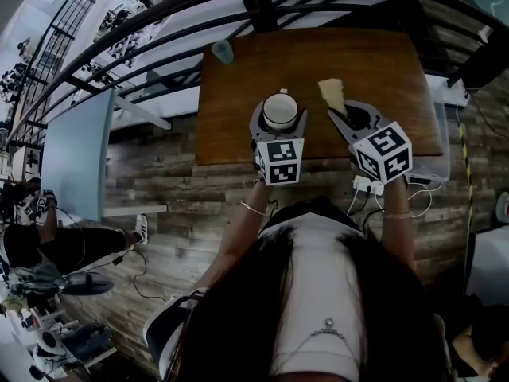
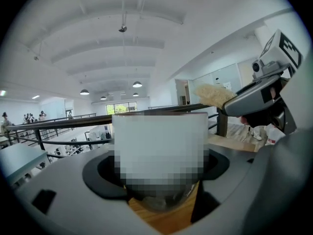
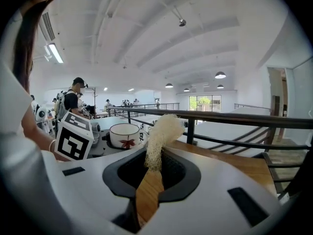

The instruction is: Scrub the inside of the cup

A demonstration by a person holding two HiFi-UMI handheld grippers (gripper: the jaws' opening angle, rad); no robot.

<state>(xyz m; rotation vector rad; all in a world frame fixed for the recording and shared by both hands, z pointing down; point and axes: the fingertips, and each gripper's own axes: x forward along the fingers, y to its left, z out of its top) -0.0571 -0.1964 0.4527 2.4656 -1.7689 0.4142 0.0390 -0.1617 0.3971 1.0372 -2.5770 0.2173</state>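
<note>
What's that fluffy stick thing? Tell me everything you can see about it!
It is a scrubbing brush: a flat, light wooden handle topped with a fluffy tuft of pale, straw-like fibres that curls over at the tip. The right gripper has its jaws shut on the handle, so the tuft sticks out forward and up. It touches nothing else; the cup sits apart, to its left.

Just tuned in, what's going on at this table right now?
A person stands at a wooden table with a gripper in each hand. The left gripper is closed around a white cup with a red motif, its mouth facing up. The right gripper clamps the wooden handle of a brush, fibre head pointing away from the person. The brush head is off to the cup's side, outside it, so the scrubbing isn't under way.
</note>
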